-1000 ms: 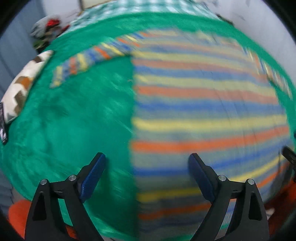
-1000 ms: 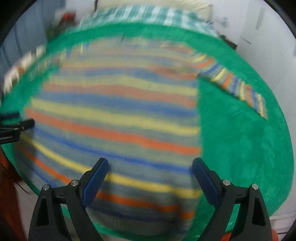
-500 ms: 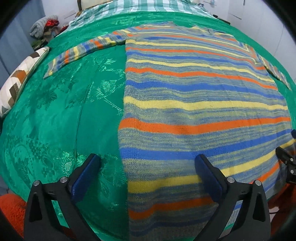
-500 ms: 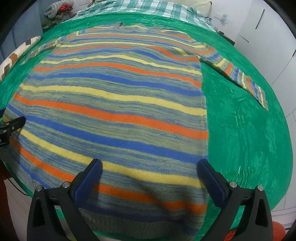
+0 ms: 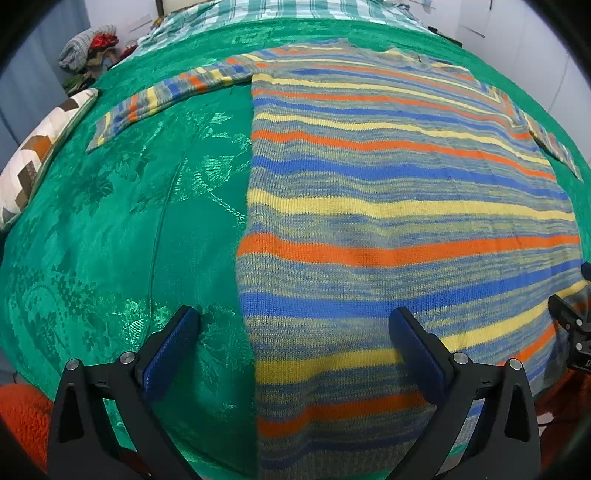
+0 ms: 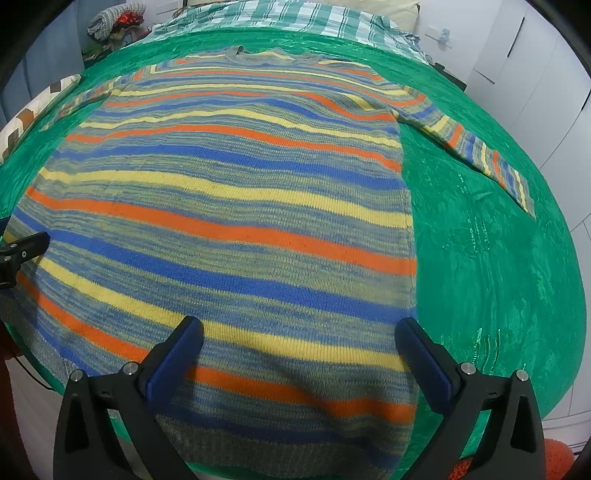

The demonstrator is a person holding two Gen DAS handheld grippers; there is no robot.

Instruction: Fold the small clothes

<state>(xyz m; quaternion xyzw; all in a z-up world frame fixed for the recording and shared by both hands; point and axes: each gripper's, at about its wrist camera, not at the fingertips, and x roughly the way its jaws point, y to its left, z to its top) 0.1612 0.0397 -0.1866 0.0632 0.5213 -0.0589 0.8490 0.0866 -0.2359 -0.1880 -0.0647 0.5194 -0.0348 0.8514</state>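
Observation:
A knitted sweater [image 5: 388,206] [image 6: 229,206] with orange, blue, yellow and grey stripes lies flat on the green bedspread [image 5: 110,229] [image 6: 491,258], both sleeves spread out to the sides. My left gripper [image 5: 291,332] hangs above the sweater's lower left edge, jaws wide open, one blue pad over the bedspread and one over the knit. My right gripper [image 6: 301,341] hovers over the lower right part of the hem, also open with nothing between its pads. Each gripper's tip shows at the edge of the other's view.
A patterned cushion [image 5: 33,155] lies at the bed's left side. A checked blanket [image 6: 280,14] covers the far end, with a pile of clothes [image 5: 88,48] beyond it. White cupboard doors [image 6: 528,70] stand to the right. Orange fabric [image 5: 22,417] shows below the bed's near edge.
Both grippers' jaws have spread a little wider. The blurred views have steadied, and both grippers sit over the sweater's hem end much as before.

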